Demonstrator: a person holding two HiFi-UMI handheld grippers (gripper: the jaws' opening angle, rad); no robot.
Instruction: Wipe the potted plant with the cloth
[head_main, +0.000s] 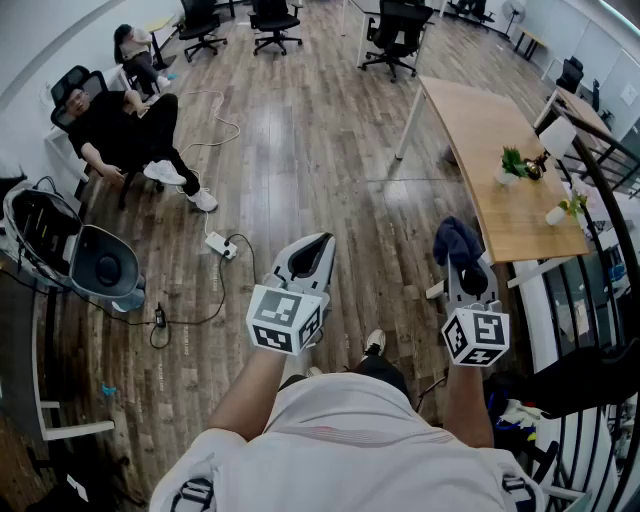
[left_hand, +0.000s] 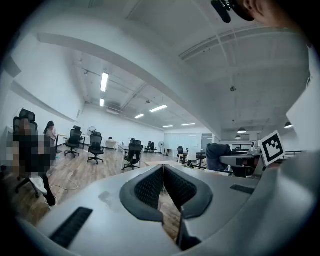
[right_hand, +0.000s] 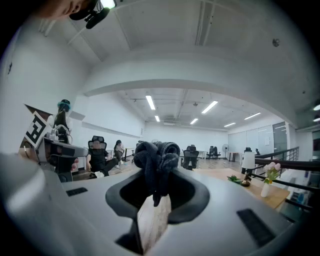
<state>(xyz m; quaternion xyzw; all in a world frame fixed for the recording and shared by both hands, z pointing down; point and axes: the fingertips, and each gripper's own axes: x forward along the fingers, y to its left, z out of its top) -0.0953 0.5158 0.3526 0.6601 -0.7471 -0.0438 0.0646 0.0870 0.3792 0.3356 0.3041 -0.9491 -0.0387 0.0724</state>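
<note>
A dark blue cloth (head_main: 457, 241) is bunched at the tip of my right gripper (head_main: 466, 272), which is shut on it; in the right gripper view the cloth (right_hand: 156, 161) bulges up between the jaws of that gripper (right_hand: 156, 186). My left gripper (head_main: 312, 252) is held over the wooden floor, shut and holding nothing, its pads meeting in the left gripper view (left_hand: 163, 186). A small potted plant (head_main: 512, 163) stands on the long wooden table (head_main: 480, 130) ahead and to the right, well beyond both grippers. The plant (right_hand: 235, 178) also shows low at the right of the right gripper view.
A white vase with flowers (head_main: 562, 209) stands near the table's front right corner. A black railing (head_main: 600, 240) runs along the right. A power strip with cables (head_main: 221, 245) lies on the floor to the left. A seated person (head_main: 125, 130) and office chairs (head_main: 275, 22) are farther off.
</note>
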